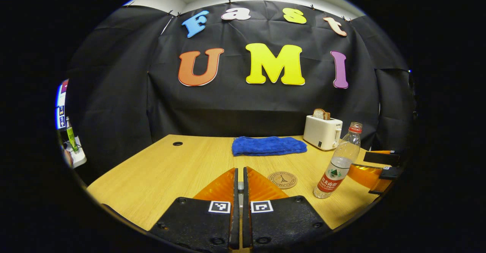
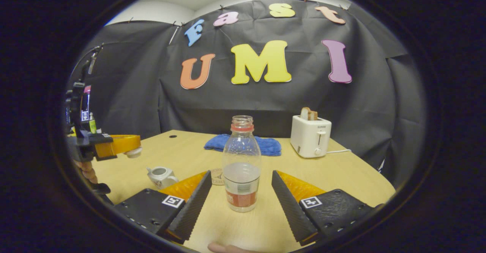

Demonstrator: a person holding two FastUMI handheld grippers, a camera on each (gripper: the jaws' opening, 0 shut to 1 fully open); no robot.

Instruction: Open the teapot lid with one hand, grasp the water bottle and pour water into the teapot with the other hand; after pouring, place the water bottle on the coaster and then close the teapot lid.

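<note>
Counter: I see water bottle standing between wide right jaws, untouched; left jaws pinch teapot lid

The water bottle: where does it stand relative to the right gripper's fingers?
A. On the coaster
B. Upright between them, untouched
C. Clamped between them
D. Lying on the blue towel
B: the water bottle stands upright on the table, with gaps to both open fingers.

Bottle hides most of coaster; lid partly behind left claw.
</note>
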